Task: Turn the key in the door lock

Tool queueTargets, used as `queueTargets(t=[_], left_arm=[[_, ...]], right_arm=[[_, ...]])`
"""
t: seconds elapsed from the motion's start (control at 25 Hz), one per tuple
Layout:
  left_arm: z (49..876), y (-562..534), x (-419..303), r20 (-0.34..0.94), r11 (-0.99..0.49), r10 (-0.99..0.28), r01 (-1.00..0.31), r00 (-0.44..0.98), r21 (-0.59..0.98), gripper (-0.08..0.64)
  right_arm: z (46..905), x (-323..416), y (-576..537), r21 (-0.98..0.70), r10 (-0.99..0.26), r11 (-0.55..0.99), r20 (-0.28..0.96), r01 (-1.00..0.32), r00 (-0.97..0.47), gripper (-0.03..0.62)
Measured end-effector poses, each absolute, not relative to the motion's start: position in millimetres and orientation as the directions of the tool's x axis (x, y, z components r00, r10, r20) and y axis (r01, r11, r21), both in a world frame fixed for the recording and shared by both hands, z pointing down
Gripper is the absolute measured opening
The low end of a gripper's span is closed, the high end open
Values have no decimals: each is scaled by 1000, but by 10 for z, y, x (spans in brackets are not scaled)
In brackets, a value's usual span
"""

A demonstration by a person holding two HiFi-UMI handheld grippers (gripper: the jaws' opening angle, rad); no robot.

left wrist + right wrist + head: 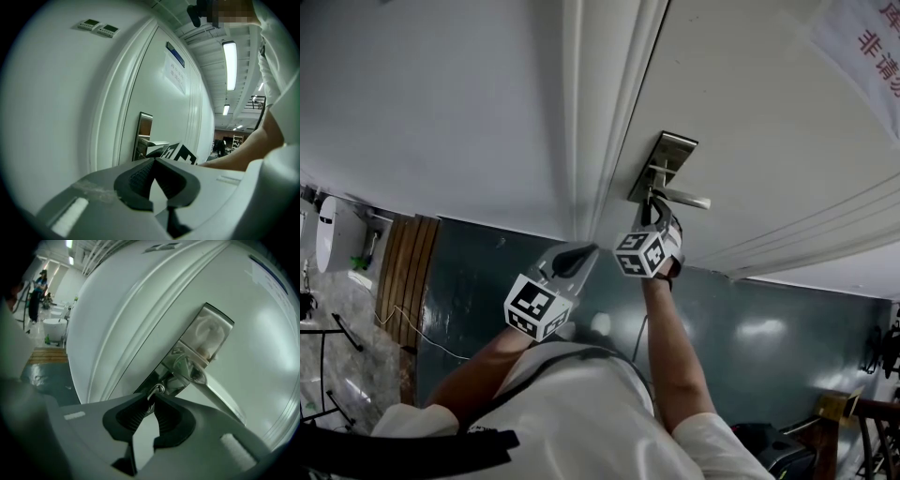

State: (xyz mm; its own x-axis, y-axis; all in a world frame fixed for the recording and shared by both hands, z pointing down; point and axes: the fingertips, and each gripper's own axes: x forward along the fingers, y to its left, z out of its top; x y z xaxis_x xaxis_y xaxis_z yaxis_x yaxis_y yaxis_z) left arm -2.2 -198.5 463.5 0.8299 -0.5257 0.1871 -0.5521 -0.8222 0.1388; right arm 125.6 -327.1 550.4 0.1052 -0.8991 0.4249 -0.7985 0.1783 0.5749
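key (pixel 156 390) sits in the lock plate (pixel 206 338) on the white door (pixel 750 112), at the plate's lower end, just under the root of the lever handle (pixel 220 397). only its small, looped metal head shows; the rest is covered. right gripper (pixel 151 401) has its ribbed pads drawn in on that head, pinching it right at the fingertips, while a wedge of gap widens between the jaws further back. in the head view this gripper is up against the plate, just beneath the handle, its marker cube facing the camera and the person's bare forearm behind it. left gripper (pixel 153 161) hangs apart from the lock, beside the door frame (pixel 581 112) and nearer the person than the right one. its pads meet at the tips with nothing caught between them. its view looks along the door's face toward the lock plate and the right gripper's cube. dark glossy floor (pixel 487 309) lies beneath both arms.
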Motion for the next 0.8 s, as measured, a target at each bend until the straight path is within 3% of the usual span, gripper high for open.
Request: queueTargets(t=[0.44, 0.8], left_arm=[[4625, -1934, -33, 175, -822, -526, -550, 832, 146, 5], [4645, -1859, -38, 169, -817, -530, -553, 831, 161, 5]], right_arm=[[5522, 1194, -3251, 851, -909, 301, 392, -430, 139, 60], [5497, 1139, -3228, 909, -911, 380, 399, -172, 100, 67]])
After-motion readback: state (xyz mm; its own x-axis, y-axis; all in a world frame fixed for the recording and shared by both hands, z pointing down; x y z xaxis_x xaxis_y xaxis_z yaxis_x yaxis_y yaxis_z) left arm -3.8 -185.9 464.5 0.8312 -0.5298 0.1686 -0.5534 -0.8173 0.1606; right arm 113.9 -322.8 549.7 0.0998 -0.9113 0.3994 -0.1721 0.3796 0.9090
